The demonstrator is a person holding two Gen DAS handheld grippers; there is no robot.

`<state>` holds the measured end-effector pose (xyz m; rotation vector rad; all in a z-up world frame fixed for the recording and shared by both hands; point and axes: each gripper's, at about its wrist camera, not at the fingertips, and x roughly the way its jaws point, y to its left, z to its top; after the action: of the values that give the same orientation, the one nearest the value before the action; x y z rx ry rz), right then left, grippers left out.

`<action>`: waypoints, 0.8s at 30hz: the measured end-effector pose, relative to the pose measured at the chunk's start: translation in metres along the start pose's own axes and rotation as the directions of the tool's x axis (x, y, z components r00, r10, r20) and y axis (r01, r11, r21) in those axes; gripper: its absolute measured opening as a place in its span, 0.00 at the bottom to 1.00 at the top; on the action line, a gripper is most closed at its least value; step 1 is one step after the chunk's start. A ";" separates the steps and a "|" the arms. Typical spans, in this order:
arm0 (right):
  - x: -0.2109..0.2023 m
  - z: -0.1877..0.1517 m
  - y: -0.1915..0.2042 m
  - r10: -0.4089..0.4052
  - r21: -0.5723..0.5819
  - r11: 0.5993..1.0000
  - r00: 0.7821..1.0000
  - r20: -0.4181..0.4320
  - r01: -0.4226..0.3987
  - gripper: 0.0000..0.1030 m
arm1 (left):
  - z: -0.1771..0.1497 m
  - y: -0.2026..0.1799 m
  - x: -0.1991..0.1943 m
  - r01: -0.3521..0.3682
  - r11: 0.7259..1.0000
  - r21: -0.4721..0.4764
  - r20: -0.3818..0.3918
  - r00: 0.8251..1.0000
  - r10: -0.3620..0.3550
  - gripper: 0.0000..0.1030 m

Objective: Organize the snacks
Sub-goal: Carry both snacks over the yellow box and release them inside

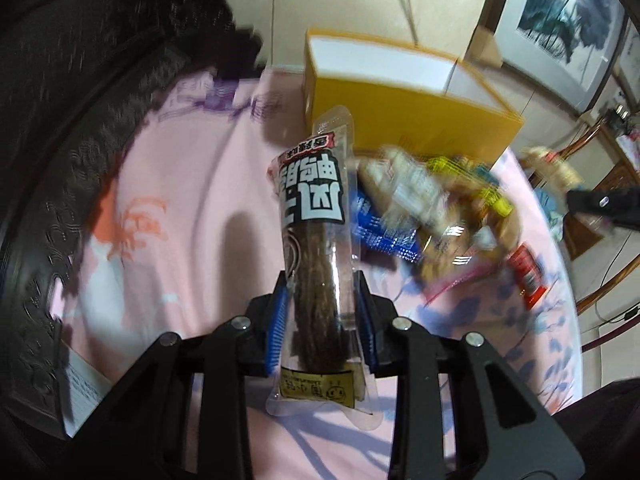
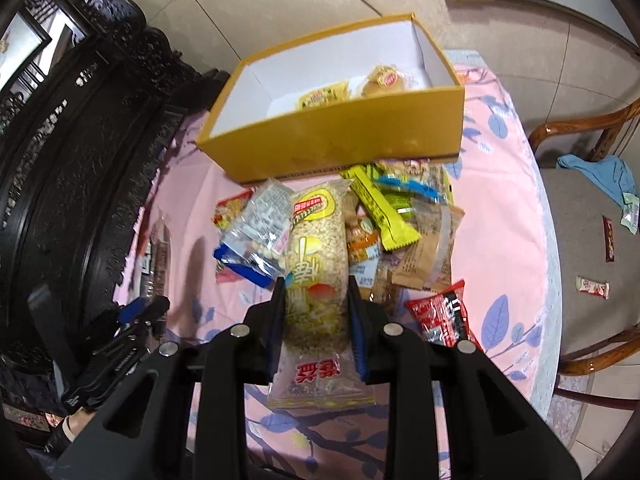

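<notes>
left gripper (image 1: pixel 320 304): fingers pinching meat stick packet (image 1: pixel 316 216) | right gripper (image 2: pixel 316 300): fingers pinching grain bar (image 2: pixel 316 264) | yellow box (image 2: pixel 340 148) at 12 o'clock of snack pile (image 2: pixel 400 224)

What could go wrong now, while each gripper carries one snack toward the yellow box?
1. The left gripper pinches the long meat-stick packet near its lower end, so the slippery film could perhaps swing or slide out.
2. The right gripper holds the rice-cracker pack above the snack pile; a low pass may drag loose packets.
3. The yellow box has a tall front wall that a hanging packet may catch.
</notes>
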<state>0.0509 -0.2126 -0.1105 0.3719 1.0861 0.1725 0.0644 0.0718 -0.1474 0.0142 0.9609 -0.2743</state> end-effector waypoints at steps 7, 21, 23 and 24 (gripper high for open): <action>-0.031 0.038 0.006 -0.017 -0.044 0.999 0.988 0.153 0.024 0.28 | 0.071 -0.022 -0.025 0.030 0.999 0.035 0.151 0.988 -0.035 0.30; -0.025 0.151 0.006 -0.040 -0.108 0.991 0.941 0.336 0.081 0.28 | 0.221 -0.069 0.012 0.048 0.996 0.080 0.278 0.958 -0.068 0.31; -0.018 0.164 0.005 -0.043 -0.107 0.991 0.940 0.338 0.084 0.28 | 0.232 -0.072 0.021 0.051 0.996 0.076 0.273 0.960 -0.070 0.31; -0.016 0.167 0.006 -0.043 -0.108 0.991 0.940 0.339 0.084 0.28 | 0.240 -0.074 0.027 0.046 0.996 0.077 0.272 0.960 -0.066 0.31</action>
<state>0.1922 -0.2476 -0.0259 0.2457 0.7439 0.1113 0.2551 -0.0379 -0.0233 0.0128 0.6761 -0.3524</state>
